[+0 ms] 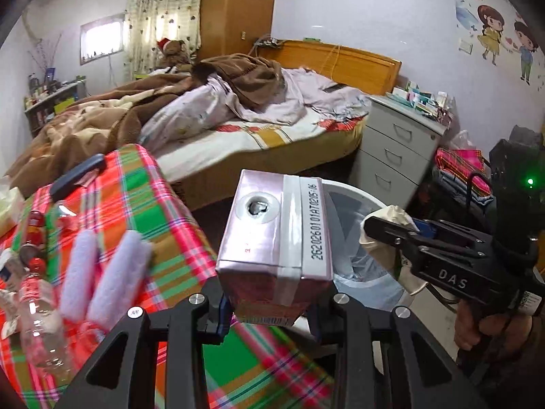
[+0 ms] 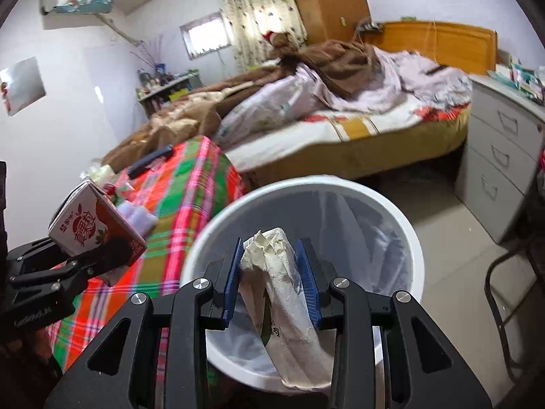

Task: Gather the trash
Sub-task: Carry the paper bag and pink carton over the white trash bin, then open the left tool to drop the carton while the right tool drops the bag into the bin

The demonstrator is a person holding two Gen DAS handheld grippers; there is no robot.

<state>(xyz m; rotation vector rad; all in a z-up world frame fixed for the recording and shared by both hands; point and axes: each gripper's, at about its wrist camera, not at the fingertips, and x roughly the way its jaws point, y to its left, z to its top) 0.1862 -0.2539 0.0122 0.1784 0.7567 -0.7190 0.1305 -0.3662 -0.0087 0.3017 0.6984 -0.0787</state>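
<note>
Each gripper (image 2: 270,284) is black, with triangular cut-outs, silver screw heads and ribbed blue pads (image 2: 306,279); one body reads "DAS" beneath a green light.

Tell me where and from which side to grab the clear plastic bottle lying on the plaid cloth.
Take the clear plastic bottle across its body, coming down from above with the jaws either side of its width. It lies on its side on the plaid cloth, so the round wall offers the grip; the red-capped neck looks narrower and likelier to slip. Both grippers hold trash now, so one must empty first.
</note>
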